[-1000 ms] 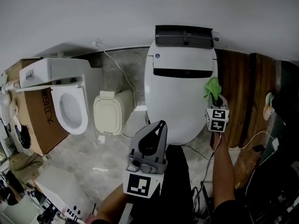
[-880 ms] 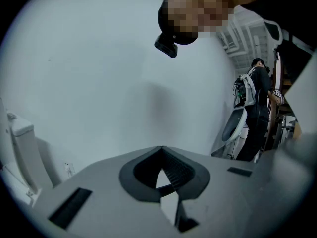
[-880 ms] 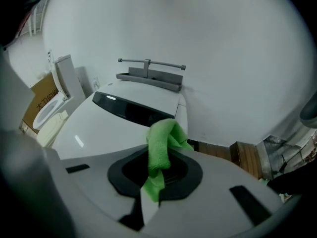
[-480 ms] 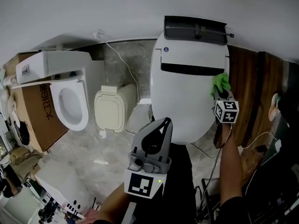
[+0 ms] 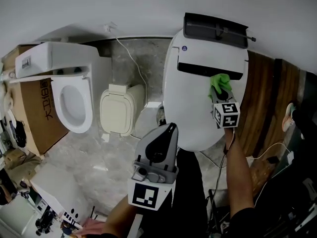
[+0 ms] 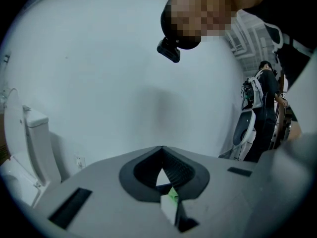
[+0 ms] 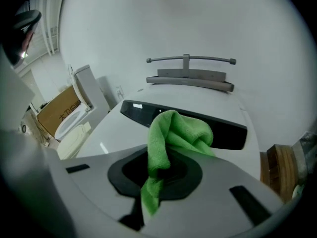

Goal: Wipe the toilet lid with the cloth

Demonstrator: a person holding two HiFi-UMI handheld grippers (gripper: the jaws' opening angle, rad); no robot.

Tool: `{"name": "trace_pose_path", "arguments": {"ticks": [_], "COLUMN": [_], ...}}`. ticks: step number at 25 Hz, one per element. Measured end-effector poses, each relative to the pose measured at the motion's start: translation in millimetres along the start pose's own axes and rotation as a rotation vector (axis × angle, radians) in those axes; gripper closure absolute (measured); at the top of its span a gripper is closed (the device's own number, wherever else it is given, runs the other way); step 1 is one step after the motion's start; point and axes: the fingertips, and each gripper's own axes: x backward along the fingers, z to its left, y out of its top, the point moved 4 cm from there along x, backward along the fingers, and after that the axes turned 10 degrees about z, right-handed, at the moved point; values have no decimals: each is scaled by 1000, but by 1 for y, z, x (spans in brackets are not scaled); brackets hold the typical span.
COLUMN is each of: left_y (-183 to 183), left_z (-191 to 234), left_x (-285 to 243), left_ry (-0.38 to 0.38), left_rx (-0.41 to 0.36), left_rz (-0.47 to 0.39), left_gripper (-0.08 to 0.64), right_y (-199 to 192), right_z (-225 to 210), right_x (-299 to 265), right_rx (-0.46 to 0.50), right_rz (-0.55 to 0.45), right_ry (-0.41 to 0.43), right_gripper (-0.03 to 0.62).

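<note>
The white toilet lid (image 5: pixel 198 108) is closed and fills the middle right of the head view. My right gripper (image 5: pixel 221 90) is shut on a green cloth (image 5: pixel 218 82), which it presses on the lid at the right part of the dark strip (image 5: pixel 195 69). In the right gripper view the cloth (image 7: pixel 181 133) bunches out of the jaws of the right gripper (image 7: pixel 157 171) over the lid (image 7: pixel 124 133). My left gripper (image 5: pixel 167 131) hangs shut and empty in front of the toilet, off the lid. In its own view the left gripper (image 6: pixel 161 155) points up at a bare wall.
A second toilet (image 5: pixel 74 103) with an open seat rests on a cardboard box (image 5: pixel 34 123) at the left. A beige lidded unit (image 5: pixel 118 109) stands between the toilets. Wooden panels (image 5: pixel 262 98) flank the right. A grey bracket (image 5: pixel 214 29) sits behind the lid. Cables (image 5: pixel 130 63) run over the floor.
My right gripper has carried the cloth from the lid's right edge toward the back and leftward onto the dark strip. The left gripper has stayed in place.
</note>
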Motion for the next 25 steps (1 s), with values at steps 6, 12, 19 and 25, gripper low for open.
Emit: {"name": "trace_pose_path", "arguments": {"ticks": [6, 12, 19, 25], "left_y": [-4, -6, -8, -10], "left_z": [18, 41, 59, 64], "left_x": [19, 36, 50, 58], "left_ry": [40, 74, 112, 128], "left_rx": [27, 41, 56, 57], "left_rz": [-12, -21, -33, -35], "left_gripper": [552, 552, 552, 552], "right_y": [20, 36, 46, 46], "right_z": [55, 100, 148, 175], "right_x": [-20, -36, -52, -60], "right_rx": [69, 120, 162, 160], "right_rz": [5, 3, 6, 41], "right_ry": [64, 104, 158, 239], "right_gripper": [555, 555, 556, 557]}}
